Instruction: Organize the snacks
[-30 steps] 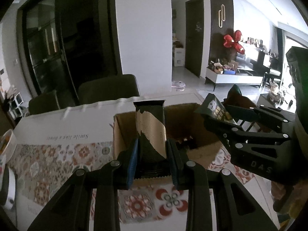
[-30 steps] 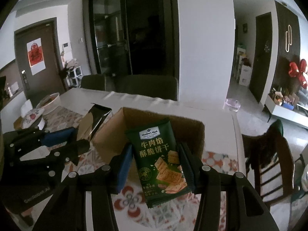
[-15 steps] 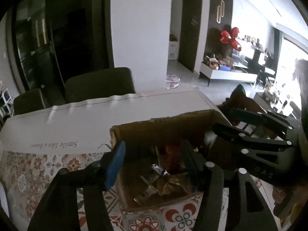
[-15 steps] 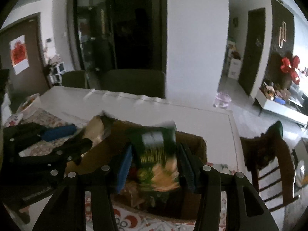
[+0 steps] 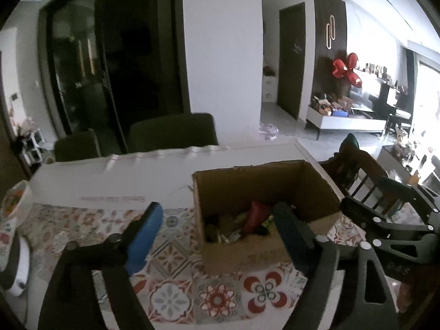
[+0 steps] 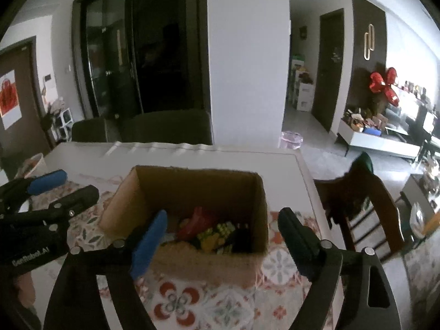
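Note:
An open cardboard box (image 5: 264, 181) stands on the patterned tablecloth; it also shows in the right wrist view (image 6: 192, 184). Several snack packets (image 5: 247, 222) lie jumbled inside it, among them a red one (image 6: 198, 221) and a green one (image 6: 217, 233). My left gripper (image 5: 220, 225) is open and empty, held at the box's near left corner. My right gripper (image 6: 222, 228) is open and empty, its fingers spread over the box's near wall. Each gripper shows at the edge of the other's view.
The table (image 5: 110, 176) carries a floral cloth (image 5: 178, 297). A bowl (image 5: 11, 200) and a white object (image 5: 16, 272) lie at the left edge. Dark chairs (image 5: 170, 132) stand behind the table and a wooden chair (image 6: 365, 206) to the right.
Both grippers held packets a second ago: the left a black-and-gold one, the right a green cracker packet. Both opened and the packets dropped into the box. The grippers have drawn back slightly.

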Available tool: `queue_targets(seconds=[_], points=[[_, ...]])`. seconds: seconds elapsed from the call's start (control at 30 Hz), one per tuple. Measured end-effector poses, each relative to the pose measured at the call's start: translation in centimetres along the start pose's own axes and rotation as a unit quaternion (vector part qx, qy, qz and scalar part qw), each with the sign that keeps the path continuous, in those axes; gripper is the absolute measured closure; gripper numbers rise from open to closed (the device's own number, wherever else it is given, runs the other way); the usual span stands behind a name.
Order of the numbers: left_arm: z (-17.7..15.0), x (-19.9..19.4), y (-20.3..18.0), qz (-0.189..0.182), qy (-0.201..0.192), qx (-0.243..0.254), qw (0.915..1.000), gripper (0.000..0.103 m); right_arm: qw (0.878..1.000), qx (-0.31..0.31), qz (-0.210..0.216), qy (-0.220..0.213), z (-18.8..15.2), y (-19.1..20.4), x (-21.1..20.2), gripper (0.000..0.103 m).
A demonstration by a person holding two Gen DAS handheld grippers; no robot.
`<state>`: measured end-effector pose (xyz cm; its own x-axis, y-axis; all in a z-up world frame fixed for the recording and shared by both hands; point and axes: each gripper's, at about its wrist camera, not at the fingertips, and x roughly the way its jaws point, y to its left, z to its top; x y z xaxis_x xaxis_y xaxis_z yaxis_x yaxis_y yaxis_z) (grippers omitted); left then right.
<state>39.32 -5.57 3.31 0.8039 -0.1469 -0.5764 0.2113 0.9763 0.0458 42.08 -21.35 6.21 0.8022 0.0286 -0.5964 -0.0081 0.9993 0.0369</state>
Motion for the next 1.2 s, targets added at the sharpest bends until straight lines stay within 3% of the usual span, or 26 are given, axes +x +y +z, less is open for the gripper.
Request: queue_targets(seconds=[0.3,0.37,0.63,0.67,1.2], points=[[-4.4,-8.8,-1.2,0.028,-0.043,-0.008,0.9987,0.011,0.999,-0.006,-0.021,-0.024,-4.0,-0.3,-7.8,0.020],[-5.6,-10.6,-1.7,0.025,-0.044,-0.010,0.9987,0.005,0.999,-0.005,-0.020,-0.030,-5.0,-0.4,-9.8,0.019],[-9.4,-16.9,-3.2,0.021,-0.045,-0.009,0.9987,0.000,0.999,0.003,-0.022,-0.044,-9.1,-0.5,-16.8,0.016],[-9.7,-17.4,-3.4,0.021,-0.045,-0.009,0.9987,0.000,0.999,0.002,-0.023,-0.045,-9.7,-0.5,-17.7,0.011],[-14.7,-24.0,-3.6,0.031,-0.054,-0.004,0.9981,0.000,0.998,-0.002,-0.021,-0.056,-14.8,1.3,-24.8,0.010]])
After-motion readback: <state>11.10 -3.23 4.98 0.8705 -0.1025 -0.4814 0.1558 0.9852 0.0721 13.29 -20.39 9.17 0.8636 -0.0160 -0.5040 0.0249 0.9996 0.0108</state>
